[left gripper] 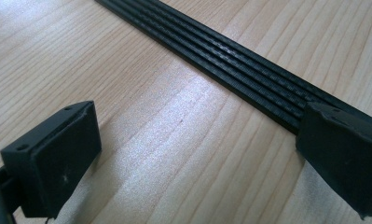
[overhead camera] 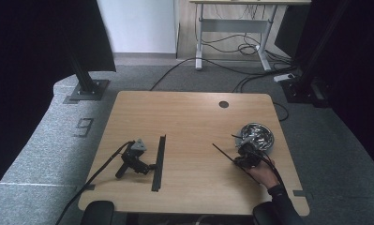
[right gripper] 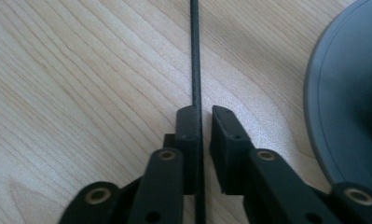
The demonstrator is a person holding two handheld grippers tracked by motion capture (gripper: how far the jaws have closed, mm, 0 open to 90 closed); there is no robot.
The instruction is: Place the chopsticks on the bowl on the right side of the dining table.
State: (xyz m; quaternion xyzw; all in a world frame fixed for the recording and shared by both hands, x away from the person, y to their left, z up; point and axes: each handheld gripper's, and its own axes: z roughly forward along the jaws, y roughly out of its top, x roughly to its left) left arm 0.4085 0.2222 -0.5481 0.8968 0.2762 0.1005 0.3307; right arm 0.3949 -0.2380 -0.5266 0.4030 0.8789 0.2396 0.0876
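Looks like a lab / recording setup in an office-type room, not a home. Evidence: grey carpet floor [overhead camera: 44, 140] w/ tape marks, incl. a taped digit [overhead camera: 84, 127]; black metal posts bolted to floor plates [overhead camera: 86, 89] either side, black curtains [overhead camera: 30, 56] hung along both flanks. Light-wood work table [overhead camera: 189, 117] w/ cable grommet hole [overhead camera: 223, 104]. Behind it a second desk [overhead camera: 236, 28] on white metal legs, loose cables [overhead camera: 231, 47] + power strip [overhead camera: 285, 77] on floor. Plain white wall [overhead camera: 138, 23] at back.
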